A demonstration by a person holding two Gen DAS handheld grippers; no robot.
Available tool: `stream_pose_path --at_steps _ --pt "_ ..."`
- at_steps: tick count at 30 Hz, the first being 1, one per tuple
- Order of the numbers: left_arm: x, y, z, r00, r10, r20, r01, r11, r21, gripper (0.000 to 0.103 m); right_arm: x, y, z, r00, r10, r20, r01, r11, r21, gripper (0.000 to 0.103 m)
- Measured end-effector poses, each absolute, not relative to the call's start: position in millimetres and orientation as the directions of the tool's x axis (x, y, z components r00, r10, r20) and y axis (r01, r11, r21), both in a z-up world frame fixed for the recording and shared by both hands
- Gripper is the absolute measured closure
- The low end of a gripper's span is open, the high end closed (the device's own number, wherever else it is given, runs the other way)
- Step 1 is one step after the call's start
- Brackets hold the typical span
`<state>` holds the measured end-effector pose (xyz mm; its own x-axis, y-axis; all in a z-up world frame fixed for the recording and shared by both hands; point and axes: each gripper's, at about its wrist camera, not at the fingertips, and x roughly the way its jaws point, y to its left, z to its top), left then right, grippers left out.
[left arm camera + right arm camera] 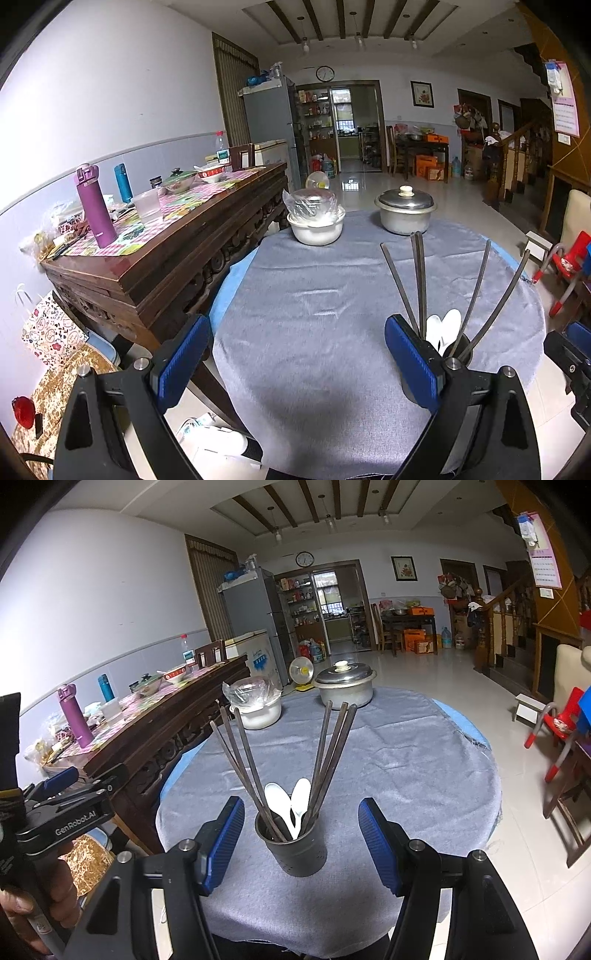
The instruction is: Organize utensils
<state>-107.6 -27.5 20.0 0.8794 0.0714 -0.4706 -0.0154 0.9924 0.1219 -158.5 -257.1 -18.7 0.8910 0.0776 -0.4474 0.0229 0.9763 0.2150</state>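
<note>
Chopsticks (280,760), long, dark and metallic, stand fanned out in a dark grey perforated metal utensil cup (295,843), together with two white plastic spoons (291,805) whose bowls point upward. The cup sits on the round table (424,775), covered with a grey-blue cloth, directly ahead of the right gripper (301,843) and between its blue-padded fingers (225,843), which are spread wide and touch nothing. The cup looks apart from both pads.

The left gripper (295,363) is likewise released, its fingers far apart with only bare cloth between them. From its view the cup lies just beyond and behind its right finger (410,363), mostly hidden by it, with the chopsticks and spoon bowls rising above.

Farther ahead of both grippers, at the far edge of the table, stand a white bowl holding a plastic-wrapped dish (316,221) and, to its right, a lidded aluminium pot (405,212). Left of the left gripper runs a dark carved wooden sideboard (166,266) carrying a purple flask (94,206).
</note>
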Motion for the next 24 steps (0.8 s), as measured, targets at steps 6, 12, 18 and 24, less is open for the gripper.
stream_pose_path --at_steps 6,12,18,24 --pt "-108.7 -27.4 18.7 0.88 0.067 -0.471 -0.011 0.993 0.121 0.007 -159.7 -253.0 -18.3 0.891 0.078 -0.448 0.02 0.977 0.21 0.035" --pt "-109.8 -27.5 17.2 0.879 0.065 -0.473 -0.01 0.993 0.119 0.007 -159.7 -251.3 -18.0 0.89 0.081 -0.449 0.017 0.977 0.211 0.035" --pt "-109.7 -27.6 17.0 0.879 0.064 -0.472 -0.009 0.993 0.119 0.007 -160.4 -250.3 -18.1 0.891 0.081 -0.447 0.017 0.977 0.212 0.035" --pt "-111.0 -27.9 15.5 0.878 0.059 -0.475 -0.002 0.993 0.119 0.007 -161.8 -248.0 -15.6 0.894 0.082 -0.441 0.015 0.977 0.212 0.035"
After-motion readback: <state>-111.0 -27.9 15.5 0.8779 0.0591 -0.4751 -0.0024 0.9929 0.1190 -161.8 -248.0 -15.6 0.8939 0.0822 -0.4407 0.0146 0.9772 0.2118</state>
